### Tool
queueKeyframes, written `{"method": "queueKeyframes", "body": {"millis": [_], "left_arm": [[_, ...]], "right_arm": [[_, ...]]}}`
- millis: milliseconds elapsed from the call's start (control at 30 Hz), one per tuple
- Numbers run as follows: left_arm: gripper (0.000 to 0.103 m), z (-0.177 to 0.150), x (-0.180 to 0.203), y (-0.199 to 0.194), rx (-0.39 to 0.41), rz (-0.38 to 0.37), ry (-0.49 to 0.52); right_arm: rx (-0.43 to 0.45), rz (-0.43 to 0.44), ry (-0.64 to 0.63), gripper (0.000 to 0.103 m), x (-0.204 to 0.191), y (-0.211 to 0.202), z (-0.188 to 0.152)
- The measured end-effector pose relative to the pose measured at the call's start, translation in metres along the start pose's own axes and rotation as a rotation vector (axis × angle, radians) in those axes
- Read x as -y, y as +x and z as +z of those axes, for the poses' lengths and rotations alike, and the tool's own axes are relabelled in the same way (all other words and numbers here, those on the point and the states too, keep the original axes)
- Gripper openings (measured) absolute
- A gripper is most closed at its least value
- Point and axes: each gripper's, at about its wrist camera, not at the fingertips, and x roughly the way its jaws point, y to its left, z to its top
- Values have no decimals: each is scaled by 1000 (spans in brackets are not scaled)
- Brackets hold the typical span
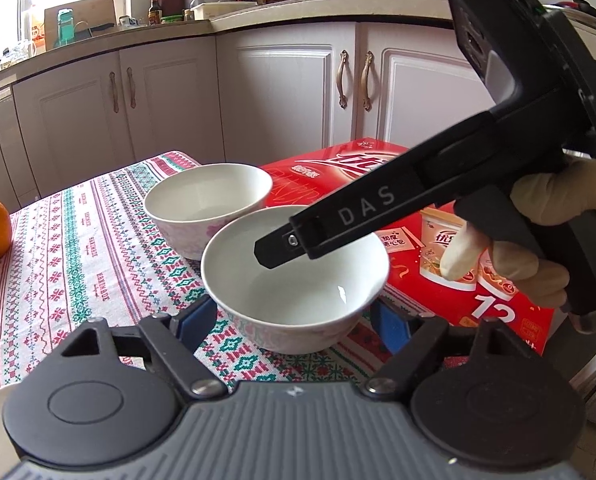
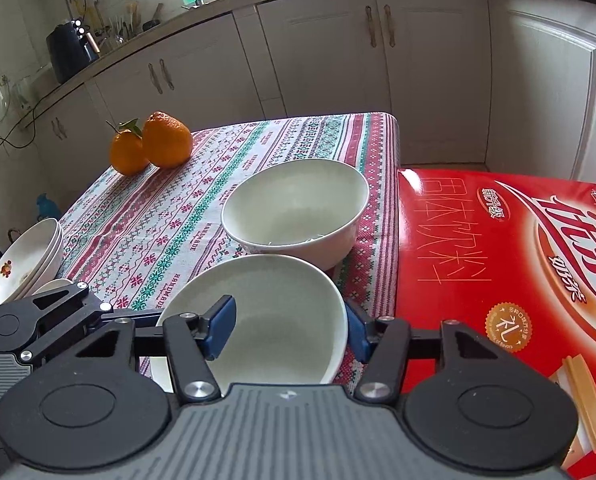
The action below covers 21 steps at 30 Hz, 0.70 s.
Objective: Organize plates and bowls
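Right up close, my left gripper (image 1: 294, 310) has its two blue pads on the two sides of the near bowl (image 1: 298, 280). One pad is on the left wall and one is on the right wall. Both pads look like they press on it, so this gripper is holding the near bowl. The bowl is white and has nothing in it. It sits on the striped cloth (image 1: 78, 240) that covers the counter (image 2: 392, 128).

My right gripper (image 2: 289, 304) is on the same near bowl. One blue pad is down inside the bowl. The other pad is against the outside of its right wall. The gripper is closed tight on that wall. From the left camera I see its black finger reach into the bowl from the right. A gloved hand (image 1: 538, 240) holds its handle.

A far bowl (image 2: 294, 204) stands just behind the near one. It is white too. I cannot tell if the two bowls touch.

A big red box (image 2: 498, 260) lies flat, just to the right of both bowls.

Two oranges (image 2: 150, 148) sit side by side at the far left corner of the cloth. They are well apart from the bowls. A stack of plates (image 2: 22, 264) leans at the left edge, near the left gripper. White cupboards (image 2: 318, 52) stand behind the counter.
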Motion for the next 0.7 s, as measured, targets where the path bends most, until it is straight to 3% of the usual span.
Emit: {"method": "queueKeyframes", "body": {"millis": [700], "left_arm": [[83, 0, 8, -46, 22, -27, 33]], "right_arm": [[17, -23, -5, 63, -31, -36, -10]]}}
